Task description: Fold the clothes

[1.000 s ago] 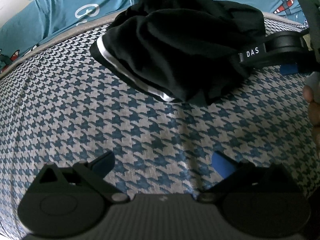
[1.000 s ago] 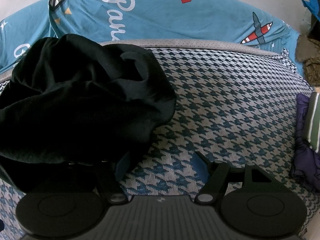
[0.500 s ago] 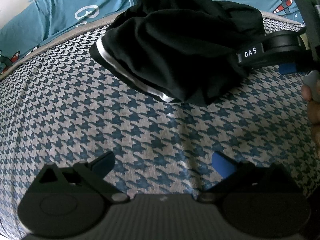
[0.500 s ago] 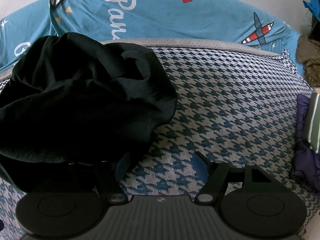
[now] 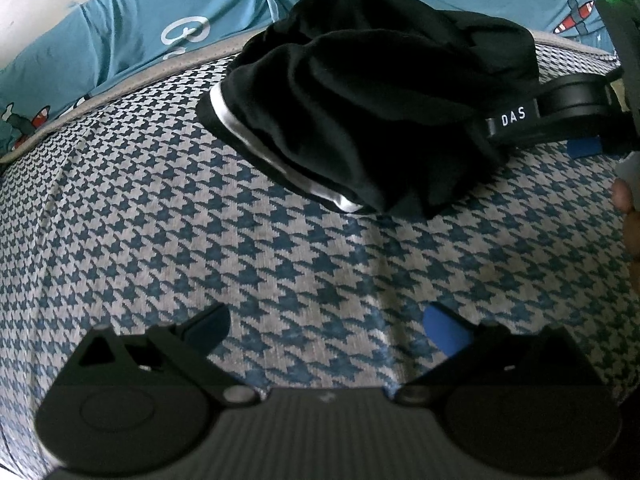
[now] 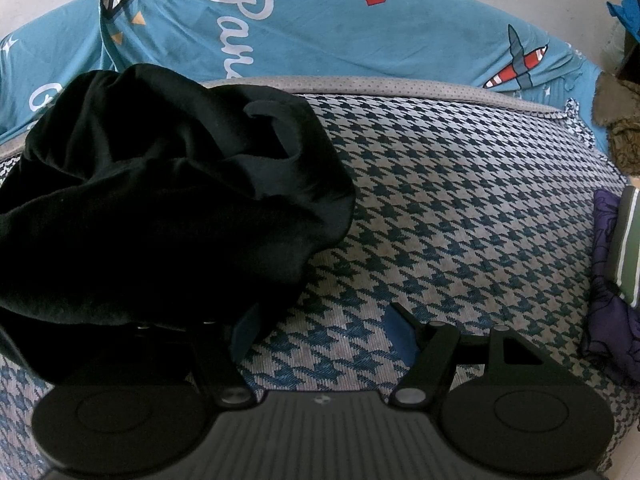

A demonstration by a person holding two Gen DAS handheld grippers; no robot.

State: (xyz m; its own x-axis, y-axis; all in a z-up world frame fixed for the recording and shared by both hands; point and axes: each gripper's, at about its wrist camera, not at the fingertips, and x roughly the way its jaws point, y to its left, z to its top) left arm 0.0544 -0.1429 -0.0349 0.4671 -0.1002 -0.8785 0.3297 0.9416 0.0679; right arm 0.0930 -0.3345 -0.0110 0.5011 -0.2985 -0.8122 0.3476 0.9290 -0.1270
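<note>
Both sets of jaws stand wide apart with nothing between them. On the left gripper (image 5: 326, 322) the two blue pads hang over bare cloth, and only the checked pattern shows in the gap. On the right gripper (image 6: 320, 326) the gap is also empty, but the pad at 9 o'clock sits right at the edge of the black garment (image 6: 160, 200), partly tucked under a fold of it. I cannot tell if that pad touches the fabric.

That black garment lies in a soft, crumpled heap on the bed (image 5: 160, 248). In the left wrist view the heap (image 5: 380, 92) is up at 12 to 1 o'clock, well apart from the left pads, and a shiny white stripe runs along its near edge. In the right wrist view it fills the side from 9 to 11 o'clock.

From the left wrist view, the right gripper's black arm with white letters pokes in at 2 o'clock, against the heap. A bit of the person's hand (image 5: 628, 216) shows at 3 o'clock.

A blue and white checked cover is on the bed, with a grey strip along its far edge. Past that strip, at 12 o'clock, is a teal sheet (image 6: 320, 32) with white writing and little planes. At 3 o'clock in the right wrist view sits a purple cloth (image 6: 608, 300) with a striped piece on it.
</note>
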